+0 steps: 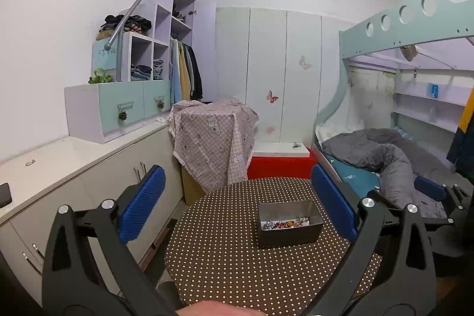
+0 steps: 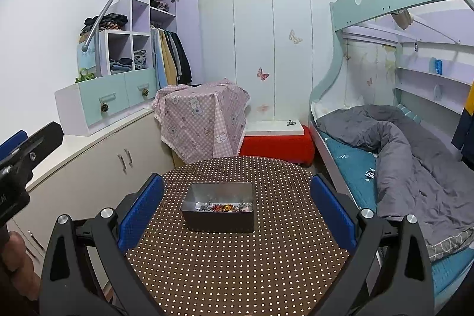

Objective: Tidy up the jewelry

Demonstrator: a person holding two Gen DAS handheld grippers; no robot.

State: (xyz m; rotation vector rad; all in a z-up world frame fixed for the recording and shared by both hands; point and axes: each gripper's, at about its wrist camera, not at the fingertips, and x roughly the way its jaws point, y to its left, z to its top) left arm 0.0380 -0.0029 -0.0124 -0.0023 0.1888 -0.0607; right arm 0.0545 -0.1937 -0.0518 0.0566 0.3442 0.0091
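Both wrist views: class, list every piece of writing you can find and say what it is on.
Pale blue box on the stair shelving: characters, too blurred to read.
Teal bed sheet: a small white mark, too small to read.
Left gripper body: white lettering cut off at the frame edge, unreadable.
Nothing else bears text.

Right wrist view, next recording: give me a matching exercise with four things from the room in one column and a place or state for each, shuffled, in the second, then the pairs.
Things:
1. small grey metal rectangular box
2. pink checked cloth with bear prints
3. crumpled grey duvet
4. right gripper

Places or states:
A. draped over a piece of furniture beside the red box
B. on the lower bunk
C. on the round brown polka-dot table, jewelry inside
D. open, empty

Pairs: 1-C, 2-A, 3-B, 4-D
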